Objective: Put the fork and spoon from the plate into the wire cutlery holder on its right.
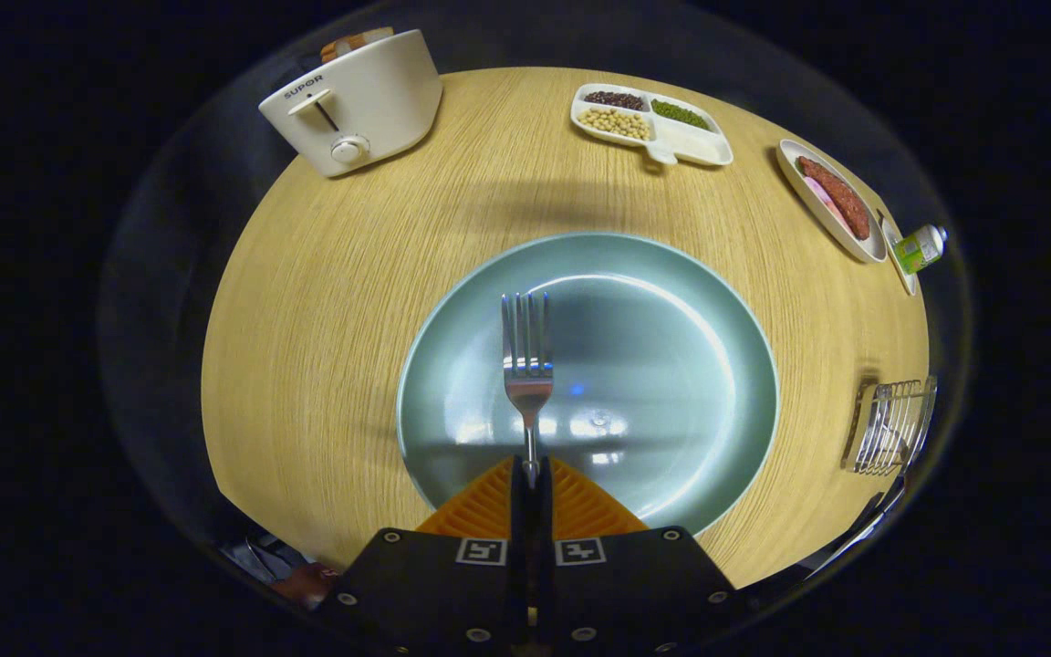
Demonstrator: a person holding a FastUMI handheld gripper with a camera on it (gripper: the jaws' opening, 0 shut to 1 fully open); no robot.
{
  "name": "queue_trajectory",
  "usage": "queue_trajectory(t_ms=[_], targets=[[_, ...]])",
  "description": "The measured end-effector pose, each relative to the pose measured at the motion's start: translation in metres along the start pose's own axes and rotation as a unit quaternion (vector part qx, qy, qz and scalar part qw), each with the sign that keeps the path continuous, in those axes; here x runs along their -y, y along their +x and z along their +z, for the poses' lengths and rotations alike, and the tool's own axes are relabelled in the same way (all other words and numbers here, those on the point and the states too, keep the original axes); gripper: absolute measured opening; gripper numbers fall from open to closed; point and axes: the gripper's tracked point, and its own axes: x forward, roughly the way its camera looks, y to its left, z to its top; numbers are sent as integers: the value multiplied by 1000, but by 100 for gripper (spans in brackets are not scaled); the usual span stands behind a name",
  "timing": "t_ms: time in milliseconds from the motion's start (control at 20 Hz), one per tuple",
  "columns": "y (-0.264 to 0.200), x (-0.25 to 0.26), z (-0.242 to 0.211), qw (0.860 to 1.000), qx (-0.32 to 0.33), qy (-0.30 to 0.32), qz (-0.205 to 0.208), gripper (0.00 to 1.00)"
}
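Observation:
My gripper (531, 473) is shut on the handle of a steel fork (526, 351), whose tines point away from me over the pale green plate (690, 301). The orange fingers (480, 506) press together on the thin handle just above the plate's near rim. The fork looks lifted off the plate, though I cannot tell how high. The wire cutlery holder (890, 426) stands on the table to the right of the plate, and something thin and metallic lies inside it.
A white toaster (357, 100) stands at the far left of the wooden table (325, 301). A divided white dish of beans (651, 123) sits at the back, a dish of meat (831, 196) and a small green bottle (920, 246) at the far right.

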Motion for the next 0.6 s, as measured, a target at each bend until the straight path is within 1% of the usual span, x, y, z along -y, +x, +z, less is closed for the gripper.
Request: queue_trajectory(t_ms=[200, 300, 600], targets=[[-21, 27, 6, 999, 32, 13, -6, 5], [-38, 44, 6, 999, 46, 24, -2, 5], [-84, 111, -4, 995, 81, 52, -5, 5]])
